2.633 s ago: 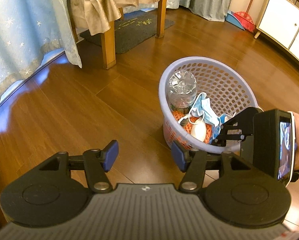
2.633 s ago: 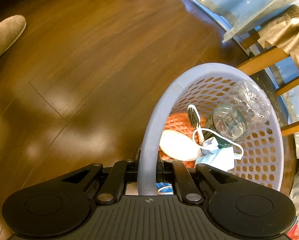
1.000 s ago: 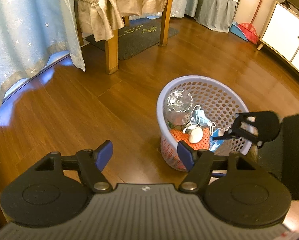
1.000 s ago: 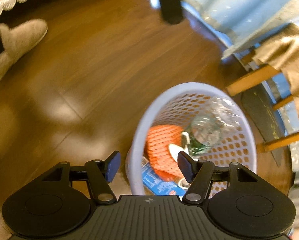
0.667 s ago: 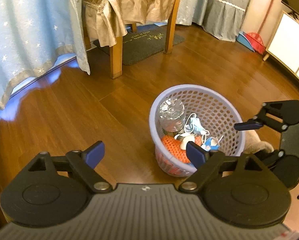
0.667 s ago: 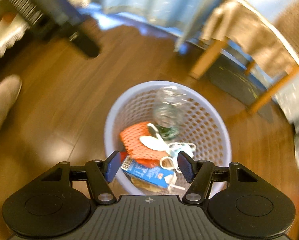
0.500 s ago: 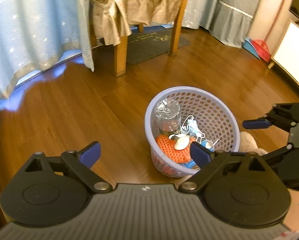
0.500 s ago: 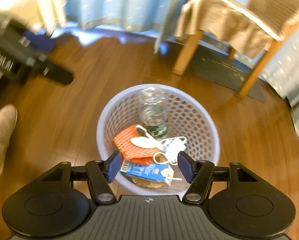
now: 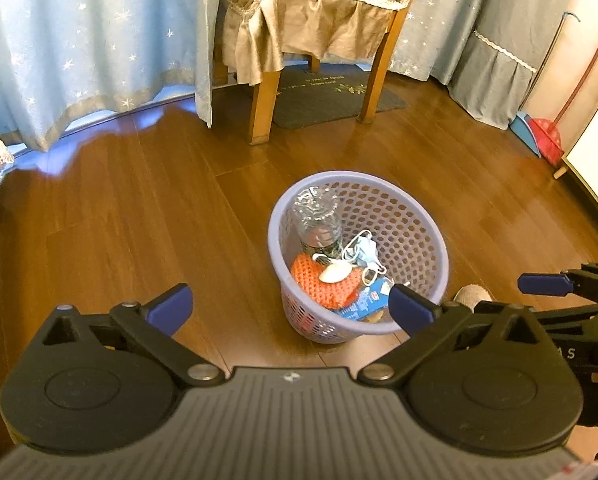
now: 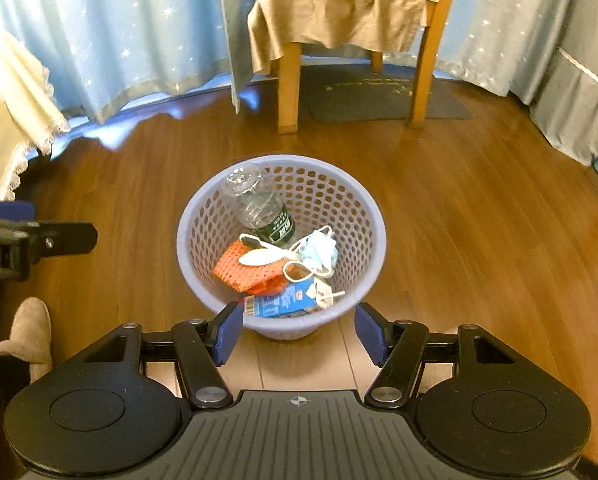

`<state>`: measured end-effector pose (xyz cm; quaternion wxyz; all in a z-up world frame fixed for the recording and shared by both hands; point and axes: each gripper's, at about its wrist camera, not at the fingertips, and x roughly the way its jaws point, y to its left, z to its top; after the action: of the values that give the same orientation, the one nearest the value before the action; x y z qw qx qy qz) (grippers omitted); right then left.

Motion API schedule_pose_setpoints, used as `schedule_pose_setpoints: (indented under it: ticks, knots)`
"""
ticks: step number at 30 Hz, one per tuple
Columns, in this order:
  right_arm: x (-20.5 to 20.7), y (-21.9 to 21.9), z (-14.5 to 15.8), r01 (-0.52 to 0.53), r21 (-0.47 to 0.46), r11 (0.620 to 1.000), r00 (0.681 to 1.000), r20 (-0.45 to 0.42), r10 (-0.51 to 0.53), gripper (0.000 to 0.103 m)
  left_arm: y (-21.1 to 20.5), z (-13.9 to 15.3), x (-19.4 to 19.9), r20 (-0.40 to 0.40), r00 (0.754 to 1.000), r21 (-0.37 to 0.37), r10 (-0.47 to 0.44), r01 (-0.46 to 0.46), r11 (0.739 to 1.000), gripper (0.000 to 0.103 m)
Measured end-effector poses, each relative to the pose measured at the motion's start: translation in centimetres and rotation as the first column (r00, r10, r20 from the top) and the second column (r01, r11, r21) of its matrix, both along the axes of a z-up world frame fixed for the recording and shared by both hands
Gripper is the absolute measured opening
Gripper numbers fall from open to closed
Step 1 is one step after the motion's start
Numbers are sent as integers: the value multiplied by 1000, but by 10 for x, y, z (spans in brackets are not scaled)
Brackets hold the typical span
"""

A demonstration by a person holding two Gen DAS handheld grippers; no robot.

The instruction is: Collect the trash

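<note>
A lilac perforated basket (image 9: 413,224) (image 10: 203,220) stands upright on the wooden floor. Inside lie a clear plastic bottle (image 9: 317,220) (image 10: 263,208), an orange knitted piece (image 9: 319,288) (image 10: 243,268), a blue face mask (image 9: 365,250) (image 10: 319,252) and a blue carton (image 10: 283,302). My left gripper (image 9: 289,306) is open and empty, held well above and in front of the basket. My right gripper (image 10: 299,332) is open and empty too, raised above the basket's near rim. The right gripper's fingers (image 9: 543,284) show at the right edge of the left wrist view.
A wooden chair (image 9: 319,28) (image 10: 351,28) with a tan cover stands behind the basket on a dark mat (image 9: 327,96). Blue starred curtains (image 9: 79,48) hang at the back. A slippered foot (image 10: 29,328) is at the left. A white cabinet (image 9: 595,156) and a red broom (image 9: 547,140) stand at the right.
The right gripper has let go of the basket rim, opened and pulled up and back. Both grippers have risen, so the basket looks smaller and stands alone on the floor.
</note>
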<state>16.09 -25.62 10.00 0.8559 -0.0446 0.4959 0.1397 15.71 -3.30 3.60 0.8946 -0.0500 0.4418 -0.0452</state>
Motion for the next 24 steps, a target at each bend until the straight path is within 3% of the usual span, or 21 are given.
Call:
schedule_pose_setpoints:
  ticks: [14, 24]
  knots:
    - [-40, -19, 43, 60, 10, 998, 997, 38, -61, 60, -26, 35, -35, 2, 999, 29, 50, -50, 998, 102]
    - [-57, -24, 59, 76, 13, 997, 996, 55, -77, 60, -41, 51, -51, 10, 998, 37, 55, -56, 998, 102]
